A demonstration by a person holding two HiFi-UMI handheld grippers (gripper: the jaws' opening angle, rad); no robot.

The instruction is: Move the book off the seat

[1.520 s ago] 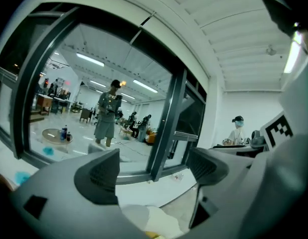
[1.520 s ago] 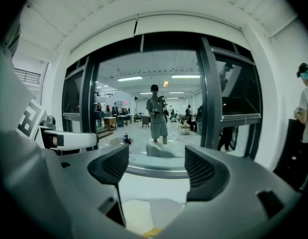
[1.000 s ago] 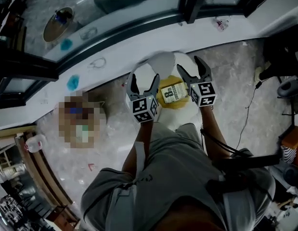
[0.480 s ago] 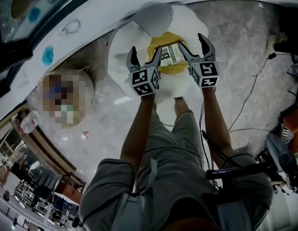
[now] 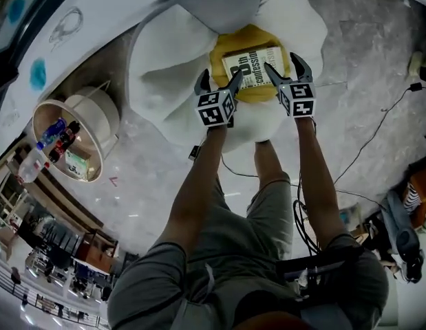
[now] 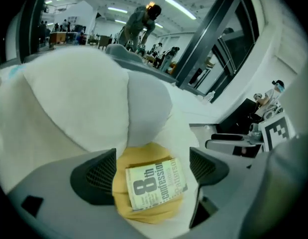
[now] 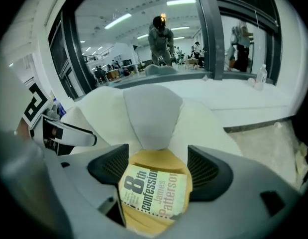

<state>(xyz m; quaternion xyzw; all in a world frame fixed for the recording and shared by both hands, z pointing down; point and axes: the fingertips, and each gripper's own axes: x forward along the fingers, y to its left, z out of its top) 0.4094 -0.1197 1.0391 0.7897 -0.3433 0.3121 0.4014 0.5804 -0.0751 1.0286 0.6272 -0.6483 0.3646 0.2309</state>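
Marble floor (image 5: 357, 81) is surrounding a white petal-shaped chair (image 5: 164, 81), and the book (image 5: 251, 68) is lying flat on its yellow seat (image 5: 222, 55). The left claw (image 5: 221, 78) and right claw (image 5: 283, 64) are hanging just above it, both spread wide and empty. Gripping and lifting it away are yet to come.

The book (image 5: 252, 69) hid the middle of the yellow cushion (image 5: 248, 36) under it, and its small print was too fine to read. Beyond the book, the head view's top edge cut off the white seat (image 5: 164, 81). Jaw tips of the left gripper (image 5: 220, 80) and right gripper (image 5: 281, 60) overlapped the book's near edge.
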